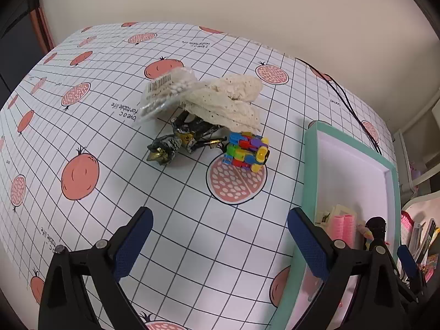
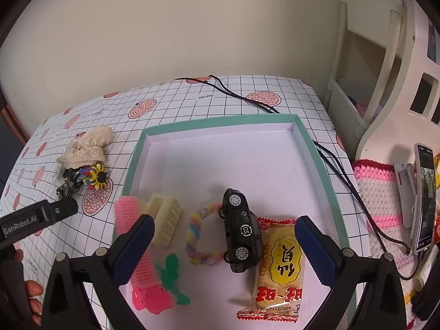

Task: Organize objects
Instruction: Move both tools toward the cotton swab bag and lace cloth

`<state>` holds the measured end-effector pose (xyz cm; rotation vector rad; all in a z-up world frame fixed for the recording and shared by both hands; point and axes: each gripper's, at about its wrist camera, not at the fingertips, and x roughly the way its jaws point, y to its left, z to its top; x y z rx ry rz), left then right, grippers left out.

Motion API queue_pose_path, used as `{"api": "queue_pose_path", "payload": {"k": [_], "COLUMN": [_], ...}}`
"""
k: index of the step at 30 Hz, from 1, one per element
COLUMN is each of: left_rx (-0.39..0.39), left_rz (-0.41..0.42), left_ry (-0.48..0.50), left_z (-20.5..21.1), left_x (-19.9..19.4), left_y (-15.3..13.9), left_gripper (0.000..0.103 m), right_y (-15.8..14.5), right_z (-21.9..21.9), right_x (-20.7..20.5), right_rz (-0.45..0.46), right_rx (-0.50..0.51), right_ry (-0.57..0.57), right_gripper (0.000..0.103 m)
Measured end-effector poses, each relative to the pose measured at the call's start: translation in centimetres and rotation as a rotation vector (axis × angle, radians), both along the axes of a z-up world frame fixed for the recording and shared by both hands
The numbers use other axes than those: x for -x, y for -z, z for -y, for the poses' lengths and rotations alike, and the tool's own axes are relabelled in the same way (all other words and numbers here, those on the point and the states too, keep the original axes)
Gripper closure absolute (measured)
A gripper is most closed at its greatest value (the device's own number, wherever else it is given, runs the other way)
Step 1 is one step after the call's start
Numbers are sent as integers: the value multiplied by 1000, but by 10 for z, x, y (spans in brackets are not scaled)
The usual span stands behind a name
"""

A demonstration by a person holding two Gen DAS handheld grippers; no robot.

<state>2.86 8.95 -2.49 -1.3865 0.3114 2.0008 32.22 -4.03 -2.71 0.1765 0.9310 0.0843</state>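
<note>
Both pairs of tongs stand wide with nothing between them. The left tongs (image 1: 220, 236) hang over the checked bench (image 1: 110, 192), facing a small heap still out on it: a cream lace cloth (image 1: 228, 101), a clear packet (image 1: 162, 93), dark foil wrappers (image 1: 176, 143) and a bright block toy (image 1: 247, 151). The right tongs (image 2: 224, 243) hover above the teal-rimmed box (image 2: 217, 119), where a black toy car (image 2: 242, 228), a snack packet (image 2: 280, 264), a fuzzy ring (image 2: 198, 236), a cream comb (image 2: 165, 220), pink rollers (image 2: 129, 214), a pink clip (image 2: 148, 299) and a green figure (image 2: 172, 275) lie.
</note>
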Motion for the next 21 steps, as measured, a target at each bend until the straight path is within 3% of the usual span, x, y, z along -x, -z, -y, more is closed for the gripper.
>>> {"api": "queue_pose_path", "payload": {"k": [8, 12, 21], "left_rx": [-10, -27, -68], "left_rz": [5, 1, 103], "left_ry": [-11, -6, -49], "left_z": [4, 3, 5], "left_x": [19, 37, 94], "left_y": [-4, -12, -34], "left_gripper": [5, 5, 5], "right_y": [-10, -31, -86], "right_z": [-6, -15, -56], "right_x": [-4, -10, -40], "right_rz": [3, 33, 93], "right_rx": [-11, -21, -37], "right_ry": [-8, -13, -83], "right_gripper": [0, 0, 0]}}
